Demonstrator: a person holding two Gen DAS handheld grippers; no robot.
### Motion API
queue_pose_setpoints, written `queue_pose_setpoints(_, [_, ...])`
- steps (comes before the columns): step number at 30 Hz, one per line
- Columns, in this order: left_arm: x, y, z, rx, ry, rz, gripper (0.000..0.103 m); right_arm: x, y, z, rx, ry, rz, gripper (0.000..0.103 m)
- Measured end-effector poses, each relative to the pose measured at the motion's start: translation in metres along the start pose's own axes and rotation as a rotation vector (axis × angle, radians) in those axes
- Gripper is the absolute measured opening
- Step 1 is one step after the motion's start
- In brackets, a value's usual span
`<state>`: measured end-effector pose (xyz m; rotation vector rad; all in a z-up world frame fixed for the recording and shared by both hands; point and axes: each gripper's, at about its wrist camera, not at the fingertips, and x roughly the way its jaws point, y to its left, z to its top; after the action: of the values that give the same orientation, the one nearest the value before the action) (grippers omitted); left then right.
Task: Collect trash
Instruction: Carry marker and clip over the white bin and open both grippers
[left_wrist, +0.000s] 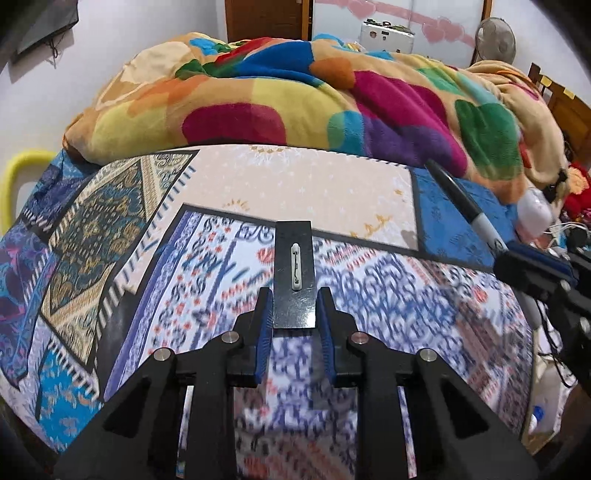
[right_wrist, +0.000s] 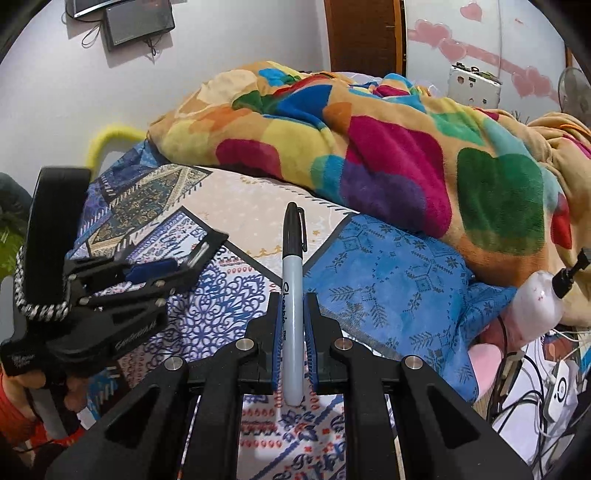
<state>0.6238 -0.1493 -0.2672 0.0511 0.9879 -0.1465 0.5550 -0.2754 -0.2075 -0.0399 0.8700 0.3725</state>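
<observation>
A black name badge (left_wrist: 294, 271) with a white pin clasp on its back sits clamped between the blue-padded fingers (left_wrist: 264, 325) of the left gripper (left_wrist: 294, 308), raised above the bed (left_wrist: 229, 236). The right gripper (right_wrist: 293, 314) pinches a grey marker (right_wrist: 293, 295) with a black cap, pointing away from the camera over the patchwork bedsheet (right_wrist: 388, 288). A crumpled multicoloured blanket (right_wrist: 369, 147) lies heaped beyond both. A white bottle (right_wrist: 537, 310) with a black cap rests at the bed's right edge; whether it holds anything cannot be told.
</observation>
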Motion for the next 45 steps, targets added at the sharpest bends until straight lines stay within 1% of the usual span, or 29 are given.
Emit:
queue_pose_setpoints(5, [-0.036, 0.007, -0.011, -0.025, -0.022, -0.032, 0.023, -0.018, 0.008, 0.001, 0.008, -0.005, 0.004, 0.010])
queue_pose_setpoints(9, [-0.072, 0.018, -0.019, -0.058, -0.053, -0.050, 0.023, -0.039, 0.022, -0.001, -0.006, -0.022, -0.002, 0.010])
queue_pose_setpoints(16, [-0.139, 0.038, -0.041, -0.076, -0.131, -0.022, 0.023, -0.068, 0.052, 0.000, -0.010, -0.052, 0.016, 0.010])
queue_pose_setpoints(23, [-0.202, 0.065, -0.072, -0.105, -0.200, 0.011, 0.023, -0.096, 0.101, -0.004, -0.054, -0.079, 0.052, 0.010])
queue_pose_setpoints(30, [-0.258, 0.109, -0.112, -0.183, -0.255, 0.029, 0.023, -0.112, 0.165, -0.010, -0.126, -0.091, 0.112, 0.010])
queue_pose_setpoints(35, [-0.283, 0.144, -0.144, -0.234, -0.270, 0.054, 0.023, -0.118, 0.206, -0.016, -0.171, -0.091, 0.156, 0.010])
queue_pose_setpoints(38, [-0.291, 0.165, -0.167, -0.253, -0.271, 0.068, 0.023, -0.116, 0.234, -0.019, -0.212, -0.084, 0.178, 0.010])
queue_pose_setpoints(42, [-0.292, 0.198, -0.204, -0.296, -0.235, 0.116, 0.023, -0.107, 0.275, -0.024, -0.273, -0.065, 0.213, 0.010])
queue_pose_setpoints(45, [-0.288, 0.220, -0.227, -0.338, -0.205, 0.124, 0.023, -0.098, 0.305, -0.033, -0.316, -0.040, 0.240, 0.010])
